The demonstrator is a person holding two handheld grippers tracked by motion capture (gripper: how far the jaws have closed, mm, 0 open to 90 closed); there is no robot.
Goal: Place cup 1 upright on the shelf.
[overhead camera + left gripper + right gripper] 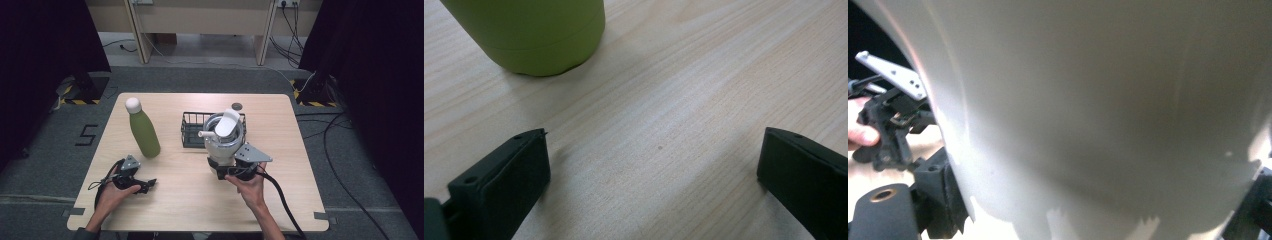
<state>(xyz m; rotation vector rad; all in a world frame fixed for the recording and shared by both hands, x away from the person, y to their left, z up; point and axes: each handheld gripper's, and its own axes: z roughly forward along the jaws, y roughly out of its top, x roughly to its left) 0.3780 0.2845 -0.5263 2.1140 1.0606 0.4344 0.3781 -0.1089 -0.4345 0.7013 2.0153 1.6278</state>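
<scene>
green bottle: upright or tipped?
Upright. The green bottle stands on its base on the table with its white cap on top; the left gripper view shows its base flat on the wood.

The person's left hand comes in from the bottom edge and holds the left gripper low over the table, lying nearly flat and pointing to the right, its two black jaws spread wide apart with nothing between them. The right hand reaches forward with fingers wrapped around the right gripper, whose grey three-cornered plate faces up and whose jaws stand apart on either side of a pale rounded body, close against it. A black cable trails back from each gripper along the forearm.
</scene>
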